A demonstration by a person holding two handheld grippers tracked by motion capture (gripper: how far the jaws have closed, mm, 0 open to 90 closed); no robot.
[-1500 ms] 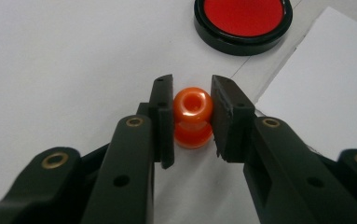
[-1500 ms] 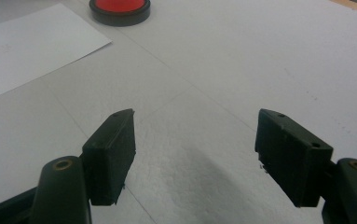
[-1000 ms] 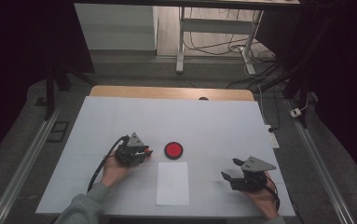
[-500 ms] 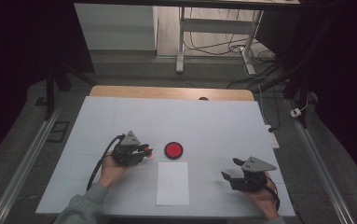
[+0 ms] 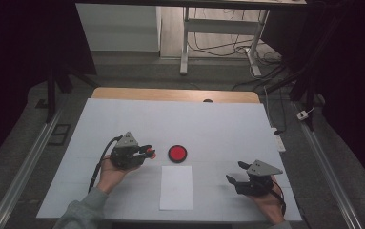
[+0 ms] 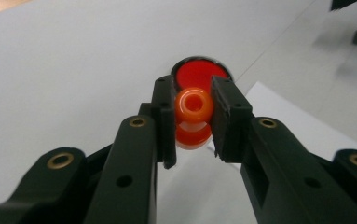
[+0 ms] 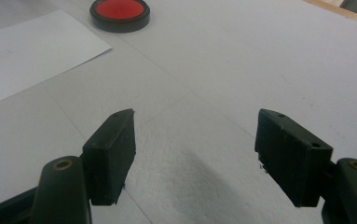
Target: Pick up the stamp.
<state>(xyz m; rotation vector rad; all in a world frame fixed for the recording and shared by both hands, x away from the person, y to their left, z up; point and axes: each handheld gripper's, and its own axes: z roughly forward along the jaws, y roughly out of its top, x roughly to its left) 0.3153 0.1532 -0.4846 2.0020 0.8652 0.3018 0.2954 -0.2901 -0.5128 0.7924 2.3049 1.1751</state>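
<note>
My left gripper (image 6: 192,109) is shut on a small orange ring-shaped piece (image 6: 193,105), held just above the white table. In the high view that left gripper (image 5: 147,152) points right toward a round red dish with a black rim (image 5: 177,153), a short gap away; the orange piece (image 5: 151,153) shows at its tip. The red dish (image 6: 200,74) lies straight beyond the jaws. My right gripper (image 5: 235,173) rests at the front right, jaws wide apart over bare table. In the right gripper view it (image 7: 195,144) holds nothing, and the red dish (image 7: 119,11) sits far off at upper left.
A white sheet of paper (image 5: 176,187) lies flat just in front of the dish, between the two hands. The white table top (image 5: 208,124) has a wooden strip along its far edge (image 5: 175,94). Desk legs and cables stand on the floor beyond.
The left hand has lifted slightly and edged right toward the red dish with the orange piece in its jaws. The right hand has stayed where it was.
</note>
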